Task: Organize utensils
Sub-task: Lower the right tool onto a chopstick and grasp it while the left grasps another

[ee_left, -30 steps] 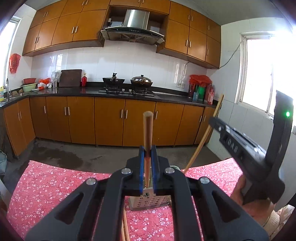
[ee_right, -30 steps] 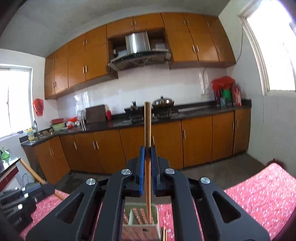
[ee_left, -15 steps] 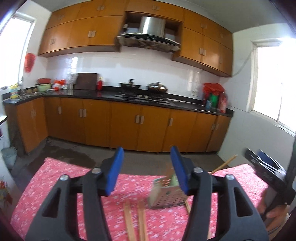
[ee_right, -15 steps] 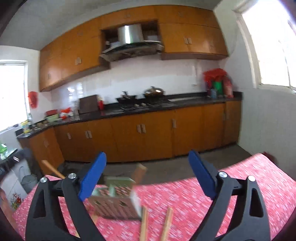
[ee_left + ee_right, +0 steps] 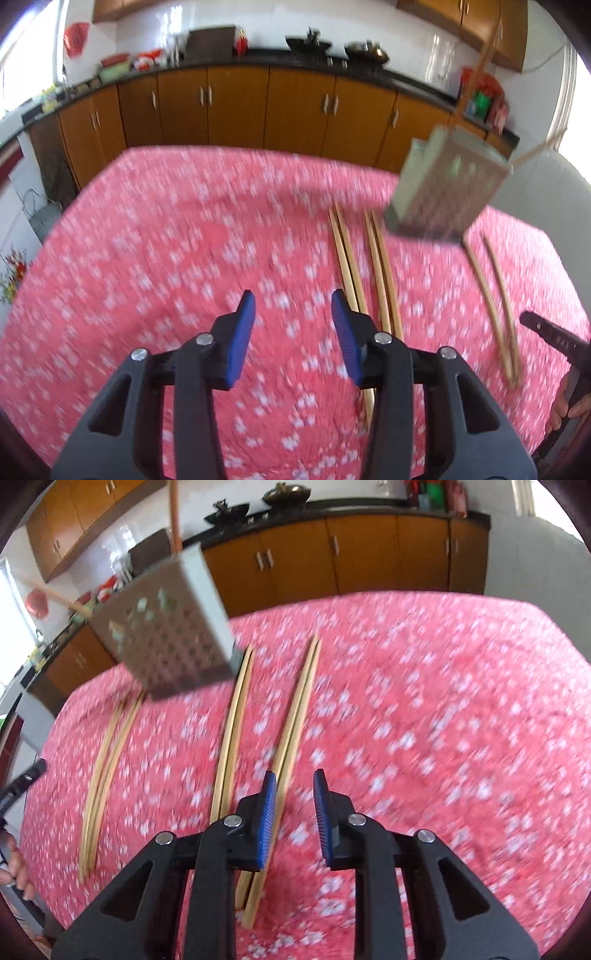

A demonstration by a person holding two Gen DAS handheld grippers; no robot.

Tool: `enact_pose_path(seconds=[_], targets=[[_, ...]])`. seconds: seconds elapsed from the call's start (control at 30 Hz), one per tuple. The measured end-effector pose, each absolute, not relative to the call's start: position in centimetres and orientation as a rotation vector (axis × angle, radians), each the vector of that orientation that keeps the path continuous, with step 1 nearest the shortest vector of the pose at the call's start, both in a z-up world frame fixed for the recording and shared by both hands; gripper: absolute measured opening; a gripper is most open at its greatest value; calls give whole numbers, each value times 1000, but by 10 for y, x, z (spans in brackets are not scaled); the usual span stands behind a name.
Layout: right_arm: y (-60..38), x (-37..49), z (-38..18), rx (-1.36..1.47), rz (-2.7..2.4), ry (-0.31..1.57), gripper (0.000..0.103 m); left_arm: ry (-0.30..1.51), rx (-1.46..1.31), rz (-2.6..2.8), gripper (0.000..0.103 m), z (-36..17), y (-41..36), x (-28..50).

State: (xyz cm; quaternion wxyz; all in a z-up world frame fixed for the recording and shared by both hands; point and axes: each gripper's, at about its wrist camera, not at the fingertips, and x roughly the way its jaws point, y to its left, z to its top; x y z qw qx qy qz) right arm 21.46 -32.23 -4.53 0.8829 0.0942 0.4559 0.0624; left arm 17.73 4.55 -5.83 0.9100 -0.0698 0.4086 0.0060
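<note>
A perforated metal utensil holder (image 5: 448, 188) (image 5: 166, 627) stands on the table with chopsticks (image 5: 175, 517) sticking out of its top. Three pairs of wooden chopsticks lie on the red floral tablecloth. In the left wrist view one pair (image 5: 347, 266) runs under my open, empty left gripper (image 5: 293, 325), a second pair (image 5: 382, 266) lies beside it, a third pair (image 5: 496, 295) further right. In the right wrist view my open, empty right gripper (image 5: 294, 805) hovers just right of the nearest pair (image 5: 291, 723); the other pairs (image 5: 232, 731) (image 5: 107, 760) lie to its left.
The table with the red floral cloth (image 5: 147, 258) ends at a far edge facing orange kitchen cabinets (image 5: 236, 103). The other gripper's black body (image 5: 554, 339) shows at the right edge of the left wrist view, and at the left edge (image 5: 14, 786) of the right wrist view.
Both grippers held upright chopsticks a second ago, then opened and released them into the holder. Both have since tilted down toward the table and the chopsticks lying on it.
</note>
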Motion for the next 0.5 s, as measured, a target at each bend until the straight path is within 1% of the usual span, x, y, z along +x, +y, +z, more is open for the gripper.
enact_pose_path(seconds=[0.13,0.17,0.2,0.3,0.43,0.5], targets=[[-315,209,-49,119,78,947,18,881,-137,-29,41,-75,34,176],[-318,211,-50,107,42,953,11,885,-132,-35,41,-77,30,176],[-321,212,-51,111,32,948,10,888,-128,-48,40,-78,27,176],[-329,210,-48,128,40,951,10,896,-119,-83,35,-81,18,174],[-328,207,-49,100,35,939,10,915,-95,-123,24,-87,4,169],[-328,206,-49,108,35,938,10,923,-84,-132,22,-89,1,169]])
